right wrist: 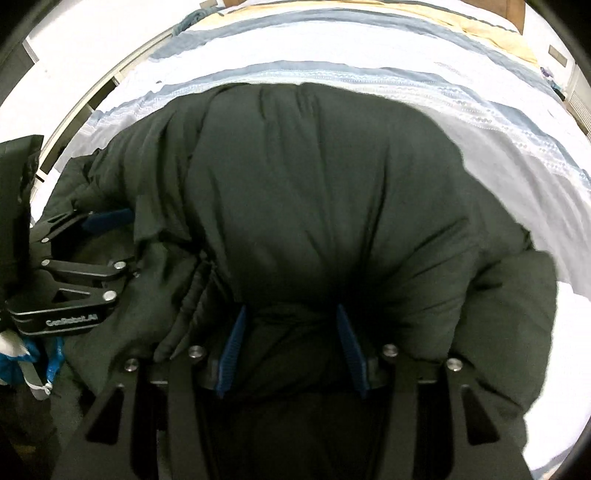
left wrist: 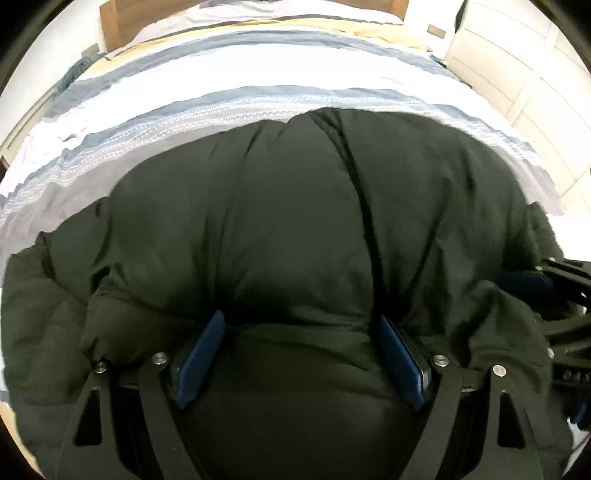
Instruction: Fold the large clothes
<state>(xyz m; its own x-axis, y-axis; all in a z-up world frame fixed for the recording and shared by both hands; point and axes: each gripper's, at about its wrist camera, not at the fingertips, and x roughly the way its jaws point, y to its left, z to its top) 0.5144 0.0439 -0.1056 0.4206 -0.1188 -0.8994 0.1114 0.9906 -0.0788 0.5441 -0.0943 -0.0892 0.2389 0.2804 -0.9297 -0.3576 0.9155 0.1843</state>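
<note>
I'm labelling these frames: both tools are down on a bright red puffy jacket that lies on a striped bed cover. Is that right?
Not quite: the puffy jacket is black or very dark, not bright red, as both wrist views show. The rest stands: the left tool and the right tool are both down on it, fabric bulging between their blue pads, and it lies on the striped bed cover.

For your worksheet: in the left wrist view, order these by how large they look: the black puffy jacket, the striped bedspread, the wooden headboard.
1. Black puffy jacket, though nearness to the camera inflates it.
2. Blue, white and tan striped bedspread.
3. Brown wooden headboard, only a sliver showing.
</note>
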